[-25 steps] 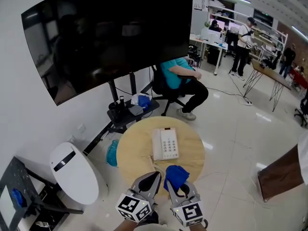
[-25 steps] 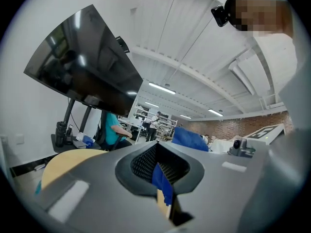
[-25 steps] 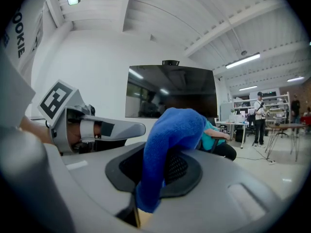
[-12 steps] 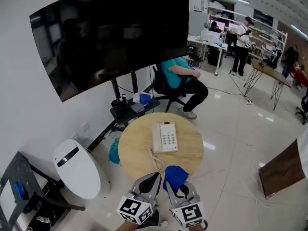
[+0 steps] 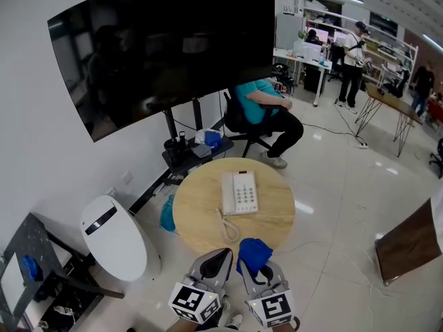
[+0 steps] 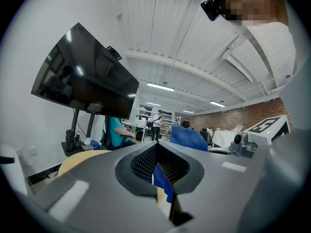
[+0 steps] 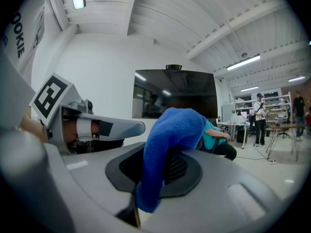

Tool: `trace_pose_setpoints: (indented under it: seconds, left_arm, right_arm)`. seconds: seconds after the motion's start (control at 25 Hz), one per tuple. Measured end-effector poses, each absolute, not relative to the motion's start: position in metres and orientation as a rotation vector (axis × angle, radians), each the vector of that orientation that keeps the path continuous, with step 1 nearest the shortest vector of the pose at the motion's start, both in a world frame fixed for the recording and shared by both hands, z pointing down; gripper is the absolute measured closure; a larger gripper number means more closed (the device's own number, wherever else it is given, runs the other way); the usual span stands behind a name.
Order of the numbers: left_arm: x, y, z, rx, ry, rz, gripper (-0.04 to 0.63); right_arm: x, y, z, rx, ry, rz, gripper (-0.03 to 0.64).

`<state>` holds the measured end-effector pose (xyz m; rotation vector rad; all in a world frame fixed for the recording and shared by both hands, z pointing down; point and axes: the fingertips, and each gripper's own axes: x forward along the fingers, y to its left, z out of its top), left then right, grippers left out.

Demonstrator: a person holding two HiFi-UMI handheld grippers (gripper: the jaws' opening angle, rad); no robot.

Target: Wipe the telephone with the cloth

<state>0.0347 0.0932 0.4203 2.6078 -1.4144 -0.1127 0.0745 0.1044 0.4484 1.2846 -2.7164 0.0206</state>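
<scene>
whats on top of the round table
A white telephone lies on the table, its cord trailing toward the near edge. Nothing else shows there; the blue cloth covers part of the near rim.

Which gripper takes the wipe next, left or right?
Right. The right gripper is shut on the cloth, while the left gripper is shut and empty. Both sit side by side near the table edge, with the telephone ahead, so reach looks equal.
</scene>
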Motion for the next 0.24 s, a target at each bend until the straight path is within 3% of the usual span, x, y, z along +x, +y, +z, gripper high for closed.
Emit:
trace_pose_setpoints:
  seconds: [0.24]
  left_arm:
    - [0.0404,0.0937,0.4184,2.603,-1.409,-0.089,0.595]
  right_arm:
    - [0.0772,0.1054,0.4486,1.284,-2.716,0.016,0.557]
